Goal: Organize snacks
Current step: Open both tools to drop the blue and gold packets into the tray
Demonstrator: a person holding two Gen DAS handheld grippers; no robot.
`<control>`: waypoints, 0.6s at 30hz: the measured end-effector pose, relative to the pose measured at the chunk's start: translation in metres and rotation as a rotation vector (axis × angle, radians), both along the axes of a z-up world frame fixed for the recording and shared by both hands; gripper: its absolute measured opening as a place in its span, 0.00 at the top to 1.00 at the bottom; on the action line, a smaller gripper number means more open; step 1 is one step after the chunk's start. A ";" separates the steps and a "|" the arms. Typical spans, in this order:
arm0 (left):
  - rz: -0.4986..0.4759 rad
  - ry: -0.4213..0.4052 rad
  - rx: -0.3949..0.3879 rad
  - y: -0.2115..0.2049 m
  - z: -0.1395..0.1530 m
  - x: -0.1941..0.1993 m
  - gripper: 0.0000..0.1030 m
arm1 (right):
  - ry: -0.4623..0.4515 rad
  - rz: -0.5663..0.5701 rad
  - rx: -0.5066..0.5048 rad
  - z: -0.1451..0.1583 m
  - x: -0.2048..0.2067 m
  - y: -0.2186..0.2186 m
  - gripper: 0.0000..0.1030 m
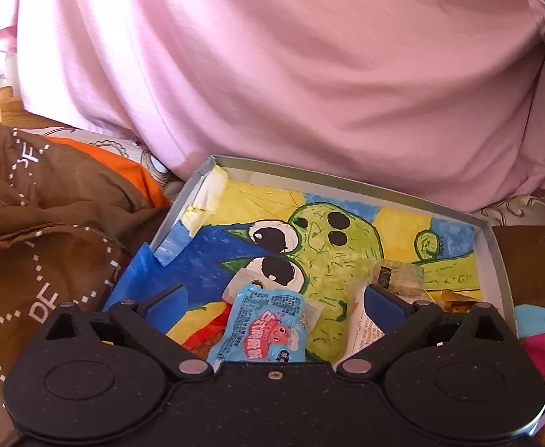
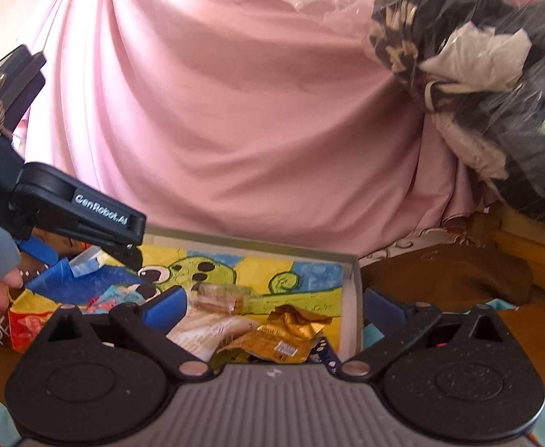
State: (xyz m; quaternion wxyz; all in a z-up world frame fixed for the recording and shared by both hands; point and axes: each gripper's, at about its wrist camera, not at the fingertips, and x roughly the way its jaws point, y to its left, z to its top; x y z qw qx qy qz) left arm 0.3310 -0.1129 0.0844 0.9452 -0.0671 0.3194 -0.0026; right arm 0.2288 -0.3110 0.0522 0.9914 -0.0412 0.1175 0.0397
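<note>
Left gripper [image 1: 272, 298] hangs spread wide over blue packet [image 1: 261, 327] in box [image 1: 490, 238]; nothing pinched. Right gripper [image 2: 274, 303] likewise spread, empty, straddling box's right wall, above gold packet [image 2: 287, 339] and white packet [image 2: 205, 326]. Best approach: lower squarely, pinch packet's middle, not crimped edge. Crowding: red packet [image 2: 26, 326] near box's left; brown cloth [image 1: 49, 223], pink sheet [image 1: 272, 74] hem box in.

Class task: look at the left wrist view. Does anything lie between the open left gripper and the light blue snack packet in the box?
Nothing visible does. The light blue snack packet lies in the box directly between the fingers of the left gripper, with open space on both sides. A white packet lies beside the right finger, not in the way.
</note>
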 end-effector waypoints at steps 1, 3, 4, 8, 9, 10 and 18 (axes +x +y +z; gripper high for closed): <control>0.002 0.000 -0.004 0.002 0.001 -0.002 0.02 | -0.002 -0.003 0.003 0.002 -0.002 0.000 0.00; 0.006 0.004 -0.003 0.006 0.003 -0.008 0.02 | -0.003 -0.005 0.009 0.007 -0.006 0.000 0.00; 0.008 0.006 -0.001 0.008 0.004 -0.013 0.02 | 0.000 -0.005 0.015 0.010 -0.009 -0.001 0.00; -0.003 0.009 0.003 0.017 0.008 -0.034 0.02 | 0.016 0.003 0.053 0.017 -0.019 0.000 0.00; -0.001 0.012 0.004 0.020 0.008 -0.040 0.02 | 0.018 0.005 0.059 0.018 -0.022 0.000 0.00; 0.001 0.013 0.002 0.023 0.008 -0.045 0.02 | 0.016 0.004 0.061 0.020 -0.025 0.001 0.00; 0.015 -0.026 0.044 0.045 0.010 -0.091 0.02 | -0.007 -0.014 0.038 0.027 -0.052 0.010 0.00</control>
